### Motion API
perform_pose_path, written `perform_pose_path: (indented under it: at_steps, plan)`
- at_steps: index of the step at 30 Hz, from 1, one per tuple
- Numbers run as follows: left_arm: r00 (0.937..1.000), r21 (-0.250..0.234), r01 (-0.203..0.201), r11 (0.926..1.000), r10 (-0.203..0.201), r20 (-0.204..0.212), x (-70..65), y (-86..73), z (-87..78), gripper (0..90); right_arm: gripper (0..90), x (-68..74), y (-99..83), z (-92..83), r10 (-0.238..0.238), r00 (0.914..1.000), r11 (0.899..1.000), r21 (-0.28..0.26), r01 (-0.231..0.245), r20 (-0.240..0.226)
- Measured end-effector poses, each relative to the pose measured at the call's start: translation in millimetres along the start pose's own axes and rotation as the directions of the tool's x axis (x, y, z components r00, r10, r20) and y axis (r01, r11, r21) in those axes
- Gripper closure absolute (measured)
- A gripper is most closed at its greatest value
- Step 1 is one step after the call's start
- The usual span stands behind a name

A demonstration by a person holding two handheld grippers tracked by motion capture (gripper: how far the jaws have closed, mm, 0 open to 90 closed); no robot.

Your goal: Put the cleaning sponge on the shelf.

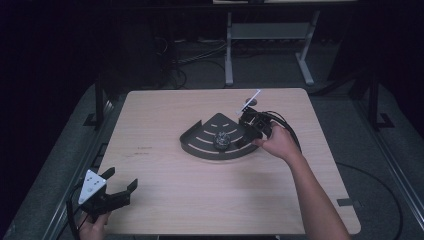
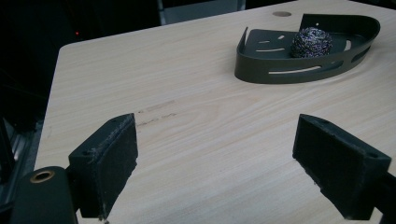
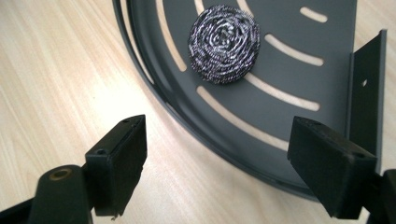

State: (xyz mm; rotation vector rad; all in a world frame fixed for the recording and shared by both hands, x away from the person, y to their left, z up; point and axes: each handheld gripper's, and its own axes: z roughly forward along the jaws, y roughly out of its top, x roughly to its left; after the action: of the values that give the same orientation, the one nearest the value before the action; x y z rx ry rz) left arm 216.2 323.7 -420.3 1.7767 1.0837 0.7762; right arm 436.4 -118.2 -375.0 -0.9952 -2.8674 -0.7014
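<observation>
Scourer sits in the tray, roughly mid-floor, resting on the slotted base, apart from the walls. Judging from that, the placing looks done, or the pick hasn't started; can't tell which from this alone. Right tongs hang low over the tray's curved front rim, jaws wide apart, nothing between them, scourer just ahead of the gap. In the high view the right tongs are at the tray's right side, hand behind them. Left tongs are also wide open and empty, parked over bare worktop near the person's corner, well apart from the tray; the high view puts the left tongs at the near-left edge. If a grasp is next, what's left is closing on the scourer and lifting; if it was a drop, only pulling clear remains. Scourer itself: round wad of coiled steel wire, silvery with dark gaps, spiral pattern on top, looks springy and light, should squash under grip. Tray is dark grey metal, quarter-round, low wall, flat back plates with screw holes.
</observation>
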Motion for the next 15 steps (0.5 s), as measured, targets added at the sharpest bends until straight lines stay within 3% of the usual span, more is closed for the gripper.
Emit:
perform_pose_path:
  at_steps: [15]
  plan:
    - [1.0,0.005,-0.007,1.0,0.007,0.007,-1.3,0.2,1.5,13.2,18.4,7.9,-35.9,-10.1,-0.001,1.0,1.0,-0.022,0.001,0.0]
